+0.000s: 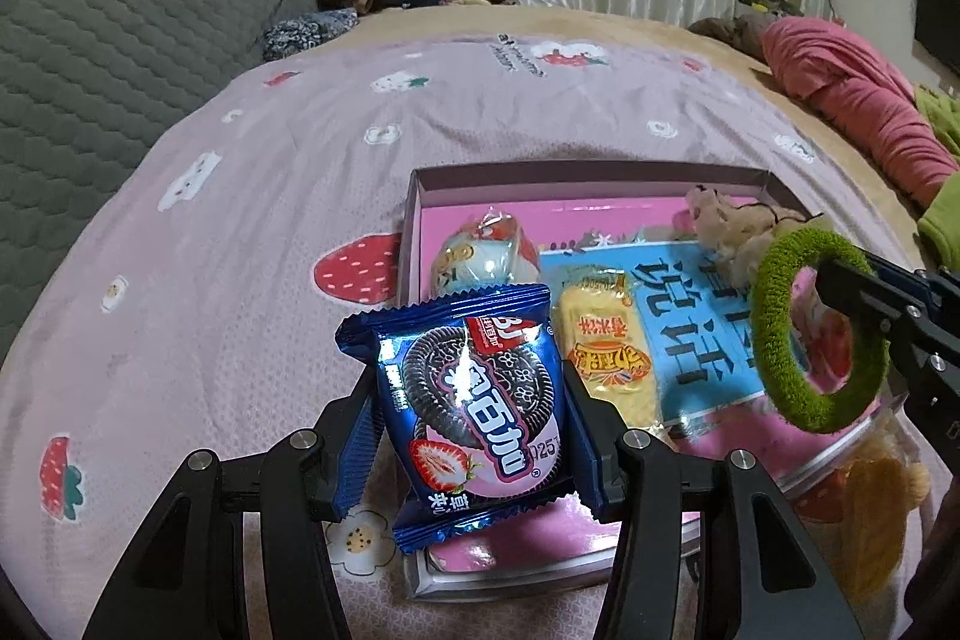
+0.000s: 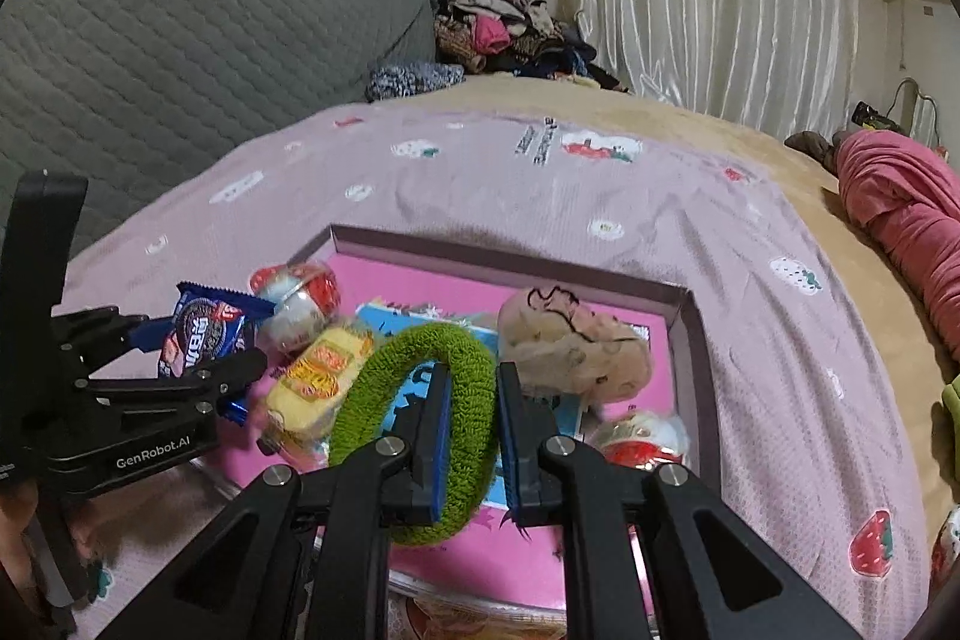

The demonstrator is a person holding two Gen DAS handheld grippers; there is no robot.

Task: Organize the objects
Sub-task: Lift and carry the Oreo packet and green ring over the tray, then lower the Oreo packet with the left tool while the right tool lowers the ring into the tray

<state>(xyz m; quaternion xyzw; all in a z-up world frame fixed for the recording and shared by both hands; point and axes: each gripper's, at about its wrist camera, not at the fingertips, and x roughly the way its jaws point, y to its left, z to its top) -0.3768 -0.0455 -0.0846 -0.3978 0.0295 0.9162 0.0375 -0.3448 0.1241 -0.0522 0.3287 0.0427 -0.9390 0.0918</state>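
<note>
The left gripper (image 1: 471,388) pinches a cookie packet (image 1: 474,400) upright above the tray's (image 1: 414,220) near-left corner. At three o'clock, the right gripper (image 2: 471,436), jaws pressed together, clamps a green hair tie (image 2: 414,430) over the tray's middle.

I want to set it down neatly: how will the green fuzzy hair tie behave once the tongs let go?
The green hair tie looks soft and light, so it will likely flop flat. Pinched at one side by the right tongs, its loop holds a rough ring shape, so probably springy. Its fuzzy surface should stop sliding on the pink box.
</note>
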